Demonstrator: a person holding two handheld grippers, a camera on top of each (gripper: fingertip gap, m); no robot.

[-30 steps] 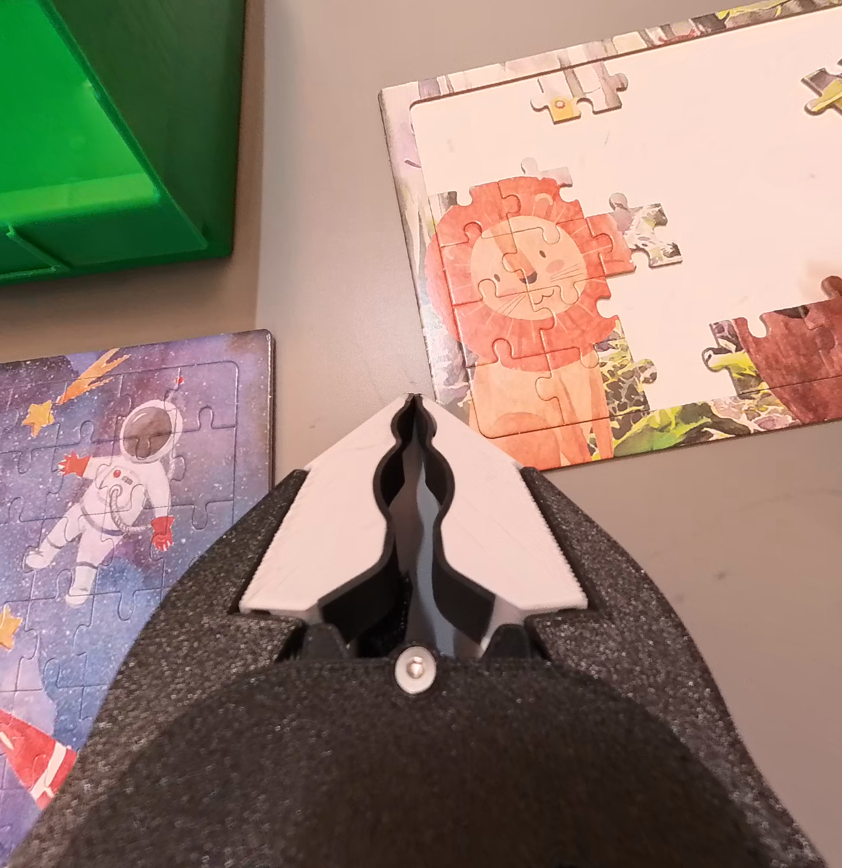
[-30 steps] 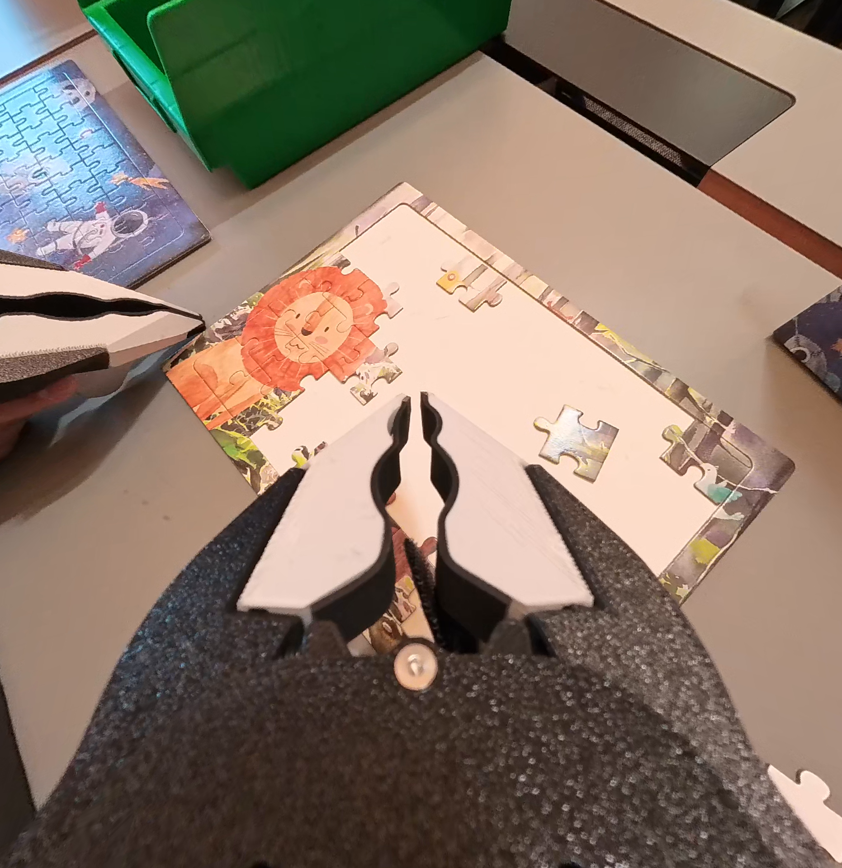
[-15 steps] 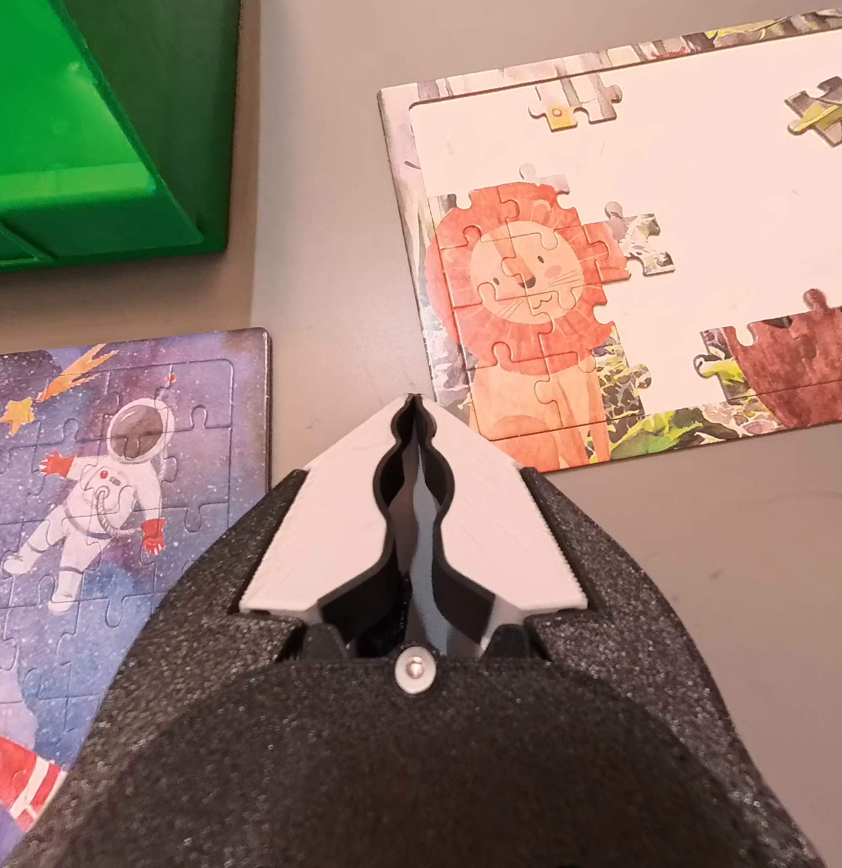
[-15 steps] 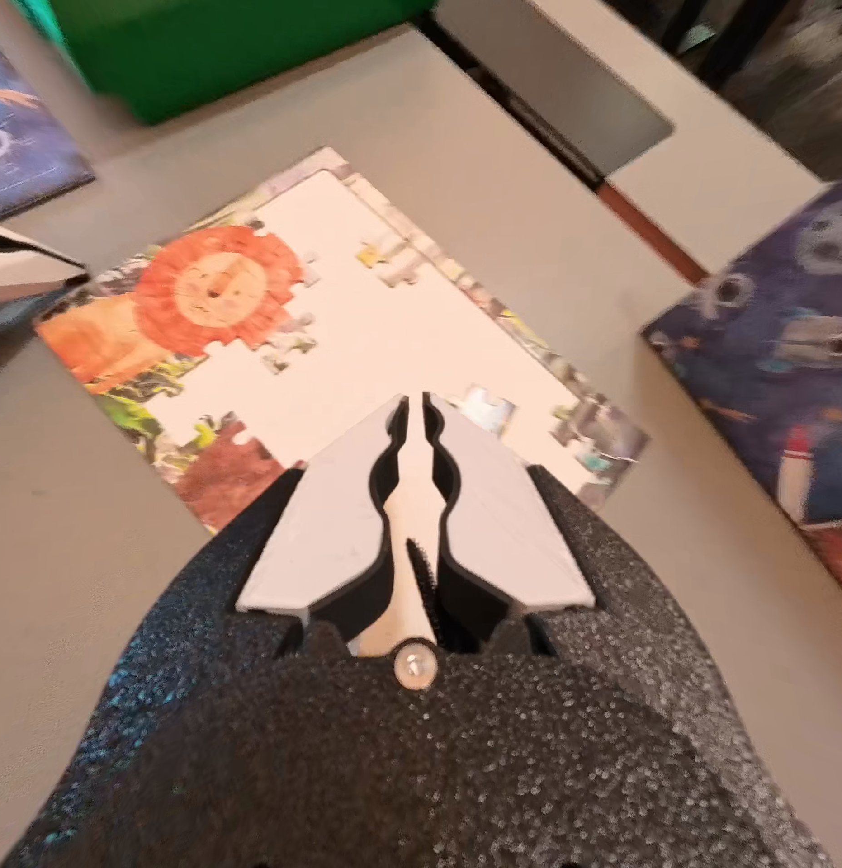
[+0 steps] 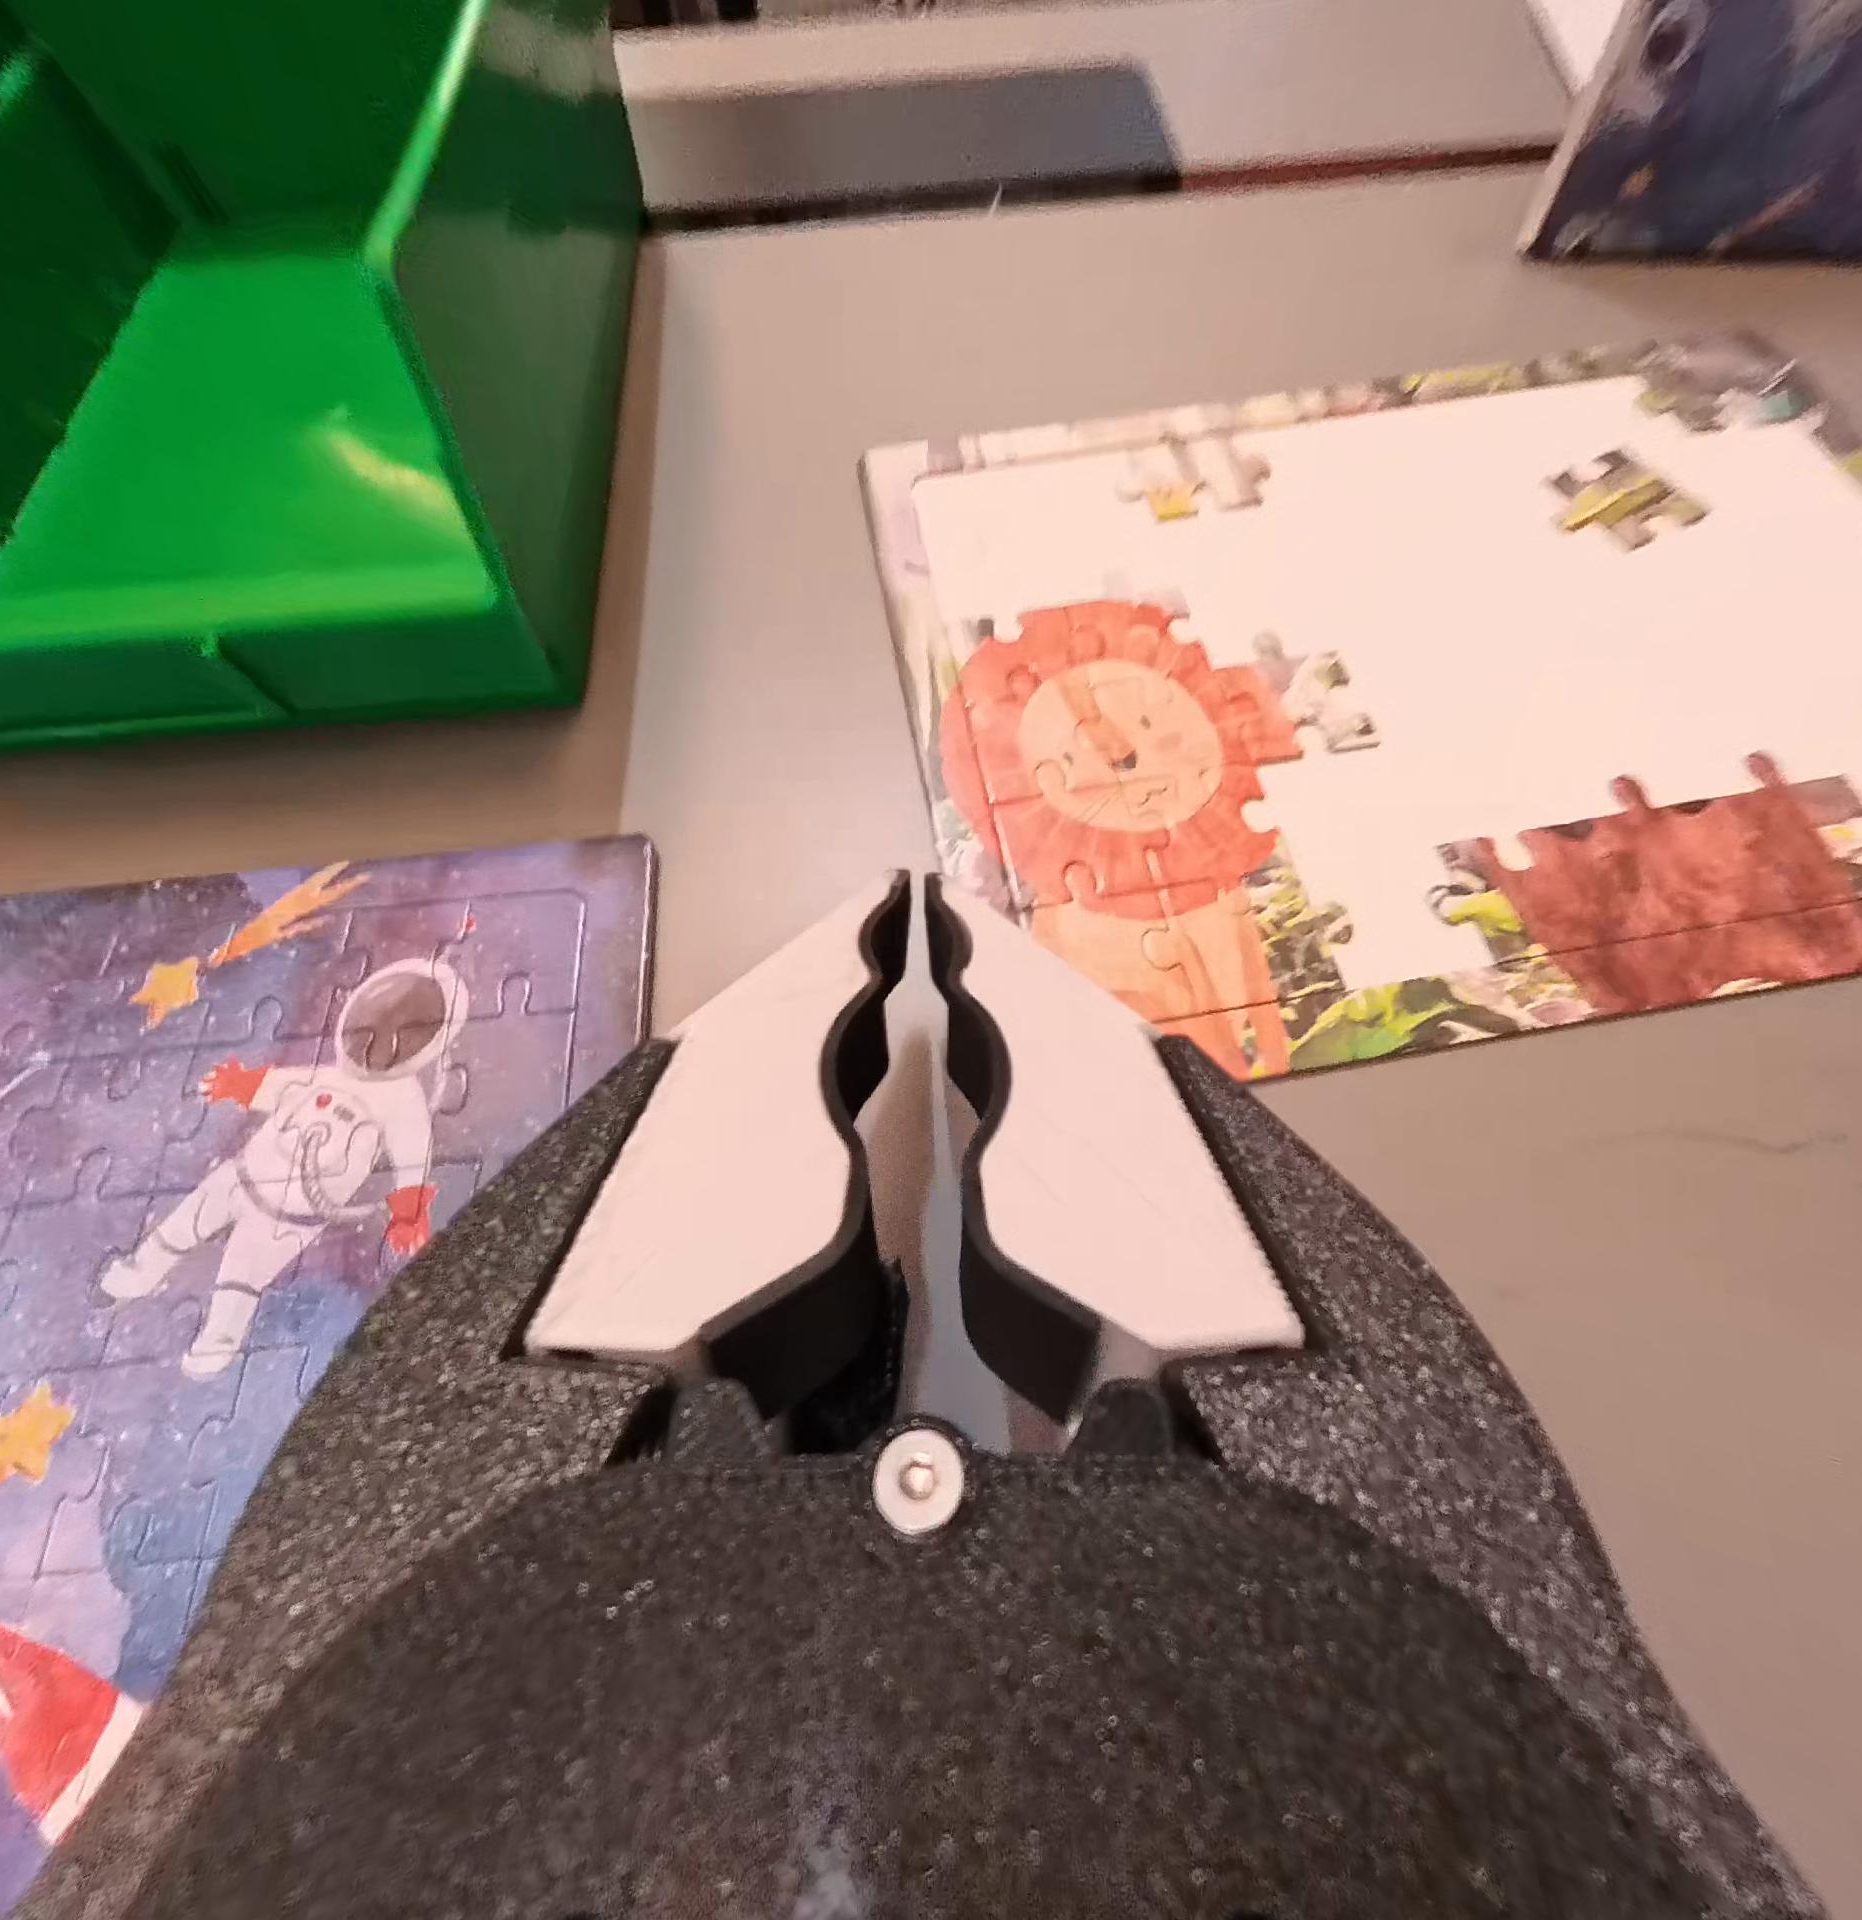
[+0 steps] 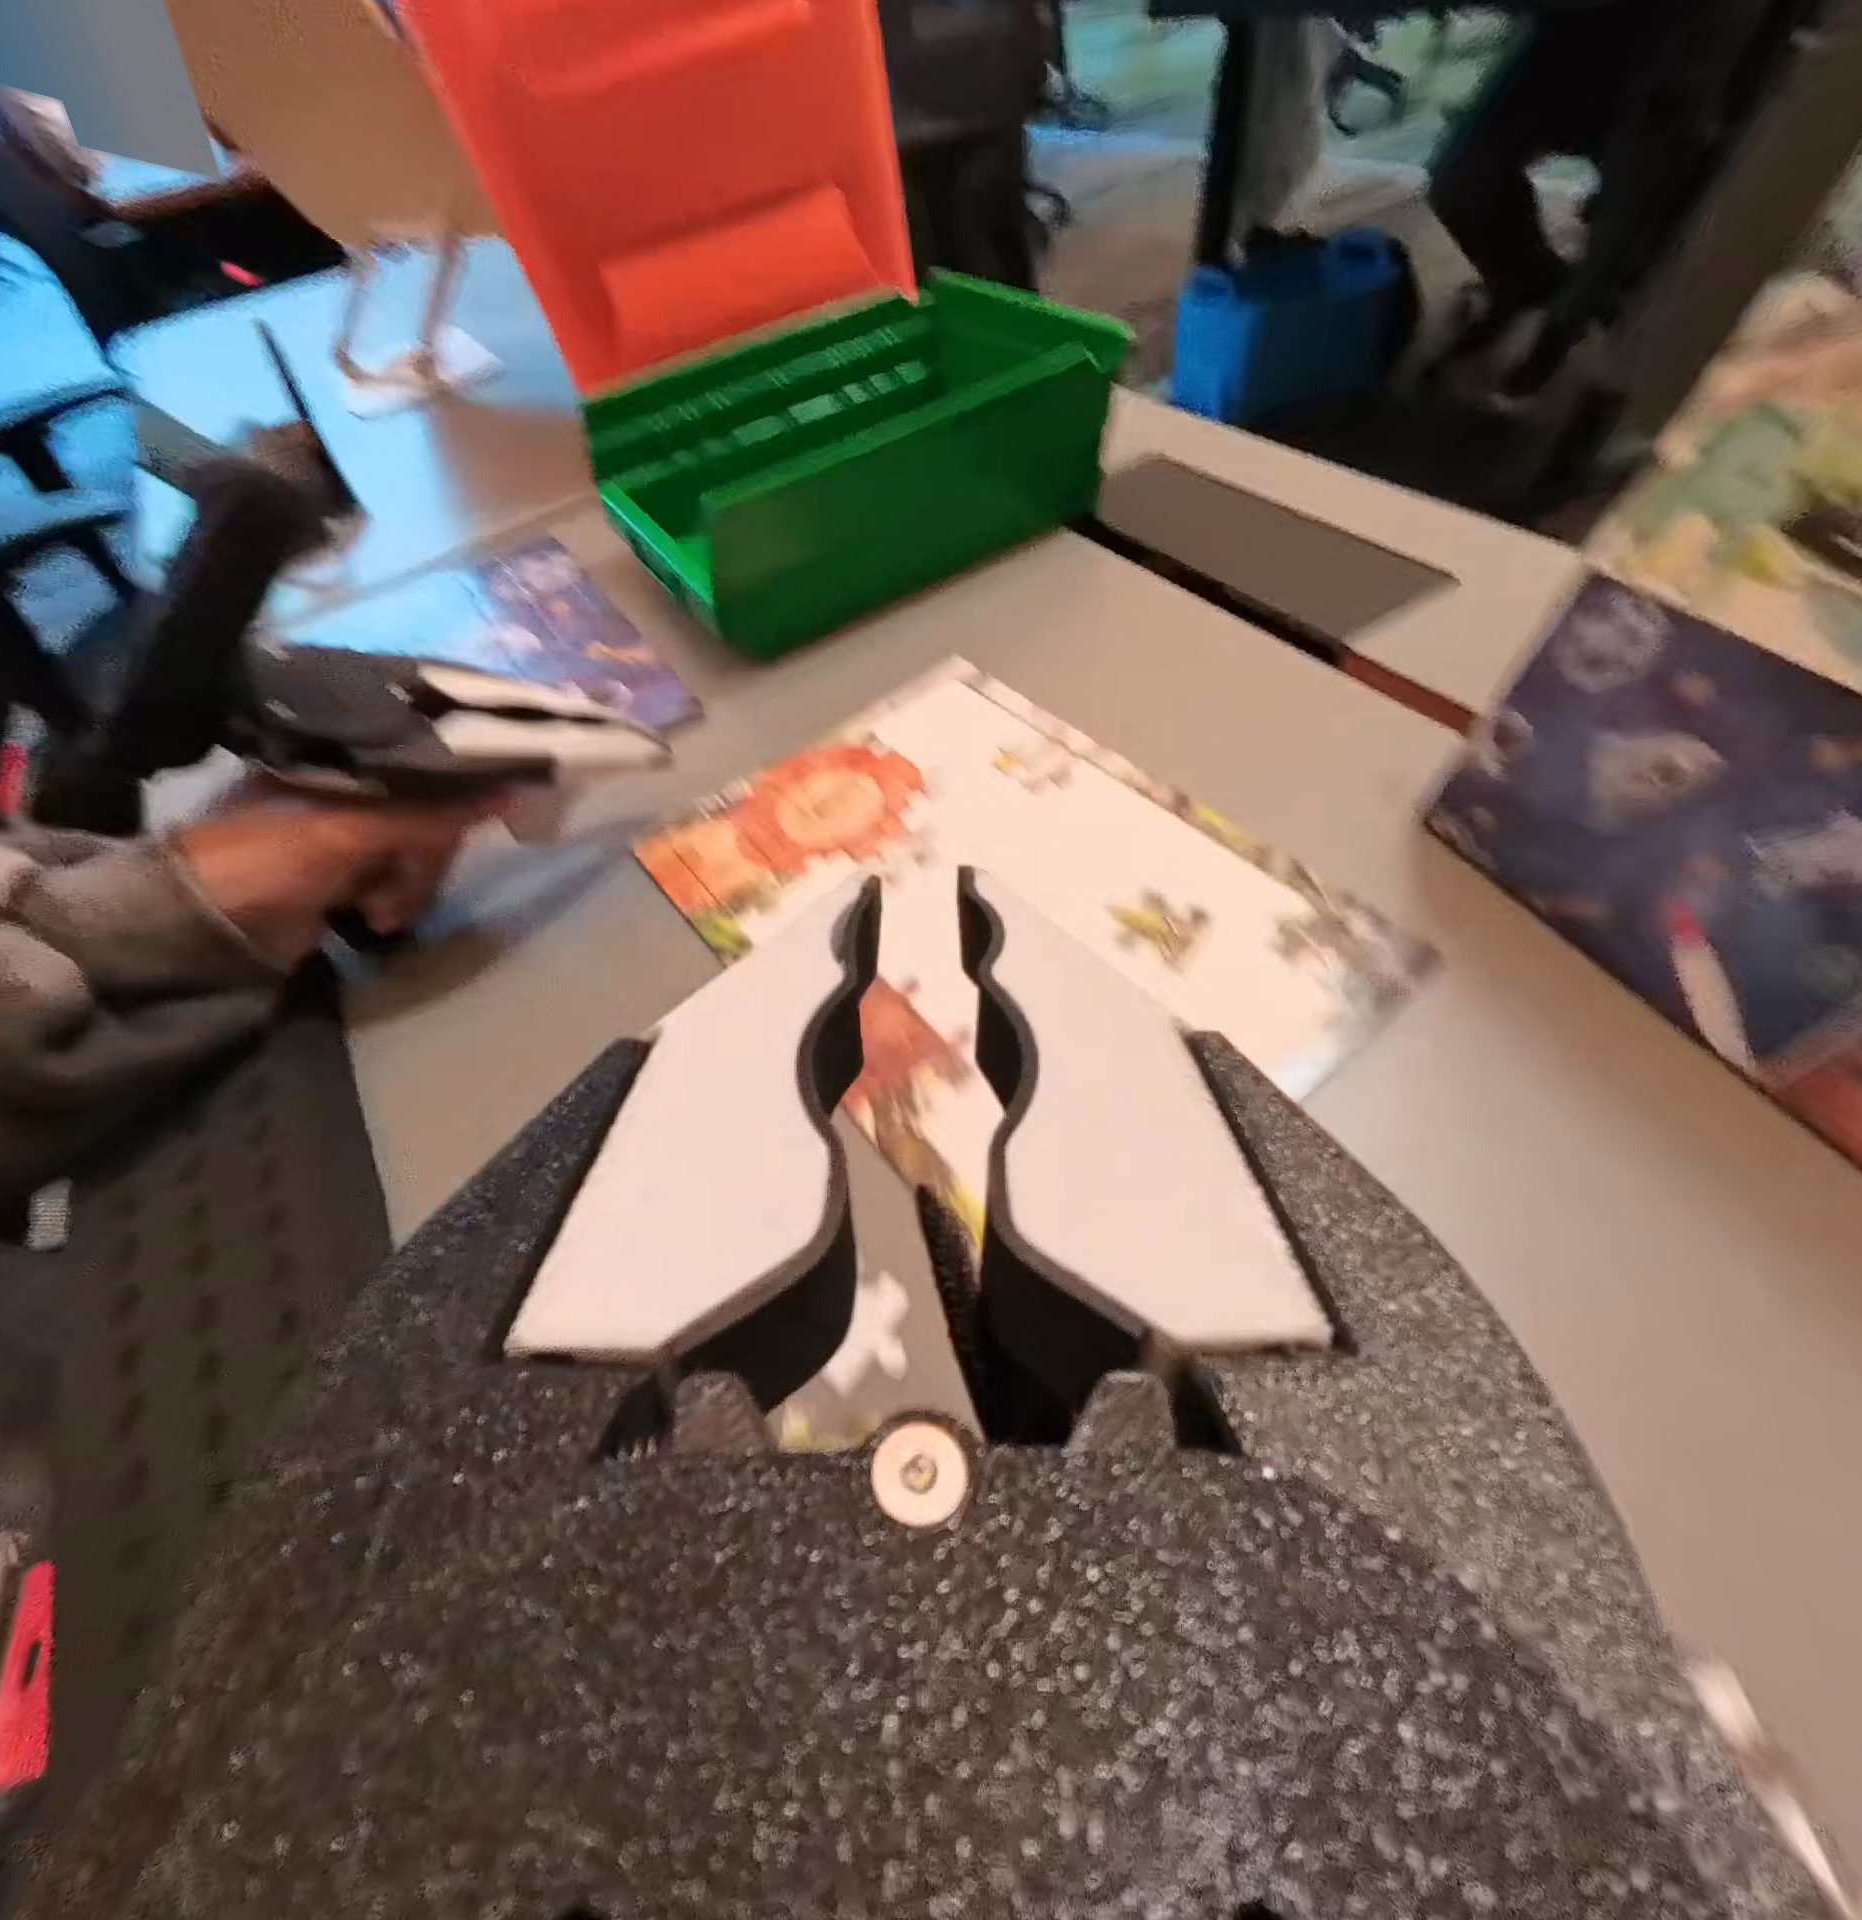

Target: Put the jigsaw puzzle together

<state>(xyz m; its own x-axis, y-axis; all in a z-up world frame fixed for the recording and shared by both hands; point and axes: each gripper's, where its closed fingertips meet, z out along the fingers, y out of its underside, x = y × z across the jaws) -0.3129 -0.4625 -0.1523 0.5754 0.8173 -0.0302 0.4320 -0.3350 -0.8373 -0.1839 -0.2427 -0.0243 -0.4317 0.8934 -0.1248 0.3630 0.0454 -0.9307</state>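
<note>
Table [image 5: 1529, 1299] fills both frames. Lion puzzle tray [image 5: 1426, 644], part-filled, sits right of centre; 1 loose piece [image 5: 1623, 504] lies upper right in it. Left gripper [image 5: 916, 883]: tips nearly touching, holding nothing. Right gripper [image 6: 916, 883]: slightly parted, empty, above the tray.

Both wrist views look down, sharing the lion puzzle [image 5: 1322, 748].
</note>
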